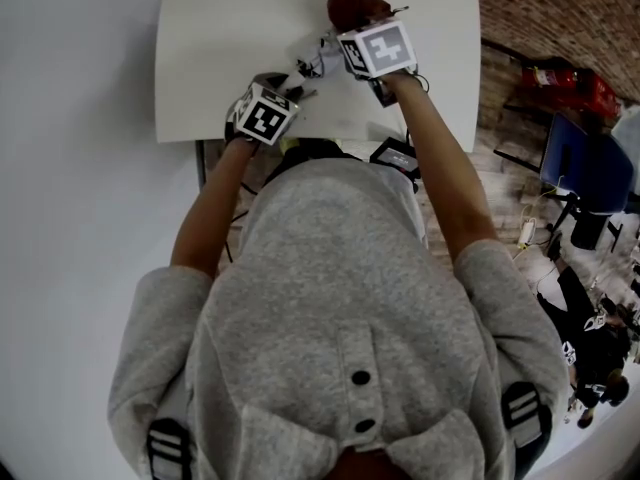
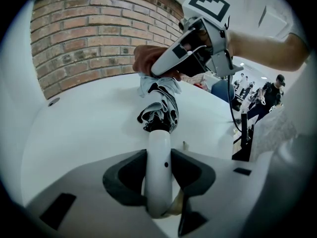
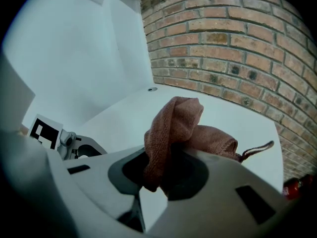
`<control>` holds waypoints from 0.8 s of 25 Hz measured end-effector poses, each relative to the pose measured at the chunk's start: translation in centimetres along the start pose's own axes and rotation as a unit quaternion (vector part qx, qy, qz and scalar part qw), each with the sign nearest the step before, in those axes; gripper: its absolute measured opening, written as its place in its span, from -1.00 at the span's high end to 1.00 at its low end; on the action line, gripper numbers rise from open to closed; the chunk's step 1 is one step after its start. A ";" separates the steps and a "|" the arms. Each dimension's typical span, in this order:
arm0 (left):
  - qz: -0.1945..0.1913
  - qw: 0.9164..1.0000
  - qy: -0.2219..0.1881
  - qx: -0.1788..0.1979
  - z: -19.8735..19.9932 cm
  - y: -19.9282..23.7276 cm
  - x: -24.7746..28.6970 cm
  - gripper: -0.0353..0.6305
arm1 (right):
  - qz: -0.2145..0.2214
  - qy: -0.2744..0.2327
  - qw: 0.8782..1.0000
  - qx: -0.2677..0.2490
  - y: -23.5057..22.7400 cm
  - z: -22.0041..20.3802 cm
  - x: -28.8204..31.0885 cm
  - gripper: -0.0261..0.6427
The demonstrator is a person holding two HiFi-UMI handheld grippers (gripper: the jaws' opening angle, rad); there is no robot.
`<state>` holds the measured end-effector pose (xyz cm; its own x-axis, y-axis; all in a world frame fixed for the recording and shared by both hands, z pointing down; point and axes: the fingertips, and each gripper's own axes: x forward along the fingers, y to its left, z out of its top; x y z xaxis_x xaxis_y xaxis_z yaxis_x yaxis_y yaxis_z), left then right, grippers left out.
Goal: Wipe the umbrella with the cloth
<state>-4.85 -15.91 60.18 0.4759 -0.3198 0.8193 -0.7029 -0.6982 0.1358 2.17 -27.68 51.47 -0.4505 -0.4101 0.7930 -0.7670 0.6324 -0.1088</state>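
Note:
A folded umbrella (image 2: 159,105) with a white handle (image 2: 158,167) and black-and-white canopy lies over the white table (image 1: 220,58). My left gripper (image 2: 159,182) is shut on the handle. A reddish-brown cloth (image 3: 173,133) sits pinched in my right gripper (image 3: 158,175), which is shut on it. In the left gripper view the right gripper (image 2: 190,53) presses the cloth (image 2: 148,58) onto the far end of the canopy. From the head view the cloth (image 1: 352,3) shows beyond the right gripper (image 1: 345,43), with the left gripper (image 1: 280,93) nearer the table's edge.
A brick wall (image 3: 233,43) rises behind the table. At the right of the head view, cluttered floor holds a blue chair (image 1: 585,163) and cables. People stand in the distance (image 2: 270,95). A small hole (image 2: 53,101) marks the tabletop at left.

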 end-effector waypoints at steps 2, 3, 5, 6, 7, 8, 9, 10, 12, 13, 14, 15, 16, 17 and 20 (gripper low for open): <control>0.002 1.000 0.000 0.000 -0.1 0.1 0.0 0.43 | 0.004 0.002 1.000 0.001 0.3 0.1 0.2 0.68; 0.003 1.000 0.001 0.000 -0.1 0.2 -0.1 0.43 | 0.006 0.002 1.000 0.001 0.5 0.1 0.3 0.68; 0.002 1.000 0.001 -0.001 0.0 0.1 -0.1 0.43 | 0.009 0.004 1.000 -0.001 0.7 0.2 0.4 0.68; 0.002 1.000 0.001 -0.001 -0.1 0.1 -0.1 0.43 | 0.010 0.006 1.000 -0.002 0.8 0.1 0.5 0.69; 0.003 1.000 0.000 0.000 -0.1 0.1 0.0 0.43 | 0.010 0.007 1.000 -0.003 0.9 0.0 0.6 0.68; 0.002 1.000 -0.001 0.000 -0.1 0.1 0.0 0.43 | 0.012 0.008 1.000 -0.004 1.0 0.0 0.8 0.69; 0.002 1.000 -0.004 0.001 -0.1 0.1 0.0 0.43 | 0.013 0.009 1.000 -0.005 1.3 -0.1 0.9 0.69; 0.002 1.000 -0.004 0.001 -0.1 0.1 0.0 0.43 | 0.015 0.010 1.000 -0.005 1.5 -0.1 1.0 0.68; 0.001 1.000 -0.002 0.000 -0.1 0.0 -0.1 0.43 | 0.020 0.011 1.000 -0.006 1.8 0.0 1.1 0.68; 0.001 1.000 -0.001 -0.001 0.0 0.0 -0.1 0.43 | 0.022 0.012 1.000 -0.007 1.9 0.0 1.1 0.68; 0.000 1.000 -0.001 -0.001 0.1 -0.1 -0.1 0.43 | 0.025 0.013 1.000 -0.008 2.0 0.0 1.1 0.68; 0.000 1.000 0.000 -0.001 0.2 -0.1 -0.2 0.43 | 0.027 0.015 0.999 -0.008 2.1 0.0 1.2 0.69; 0.000 1.000 0.000 0.000 0.3 -0.1 -0.2 0.43 | 0.030 0.017 0.999 -0.009 2.3 -0.1 1.2 0.68; 0.001 1.000 0.000 0.000 0.3 -0.1 -0.2 0.43 | 0.032 0.019 0.999 -0.010 2.4 -0.2 1.2 0.68; 0.003 1.000 0.001 -0.001 0.1 0.0 -0.1 0.43 | 0.037 0.025 0.999 -0.012 3.0 -0.4 1.6 0.68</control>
<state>-4.85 -15.91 60.06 0.4710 -0.3228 0.8209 -0.7063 -0.6955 0.1318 -0.64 -26.12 52.66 -0.4820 -0.3280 0.8124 -0.7205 0.6760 -0.1545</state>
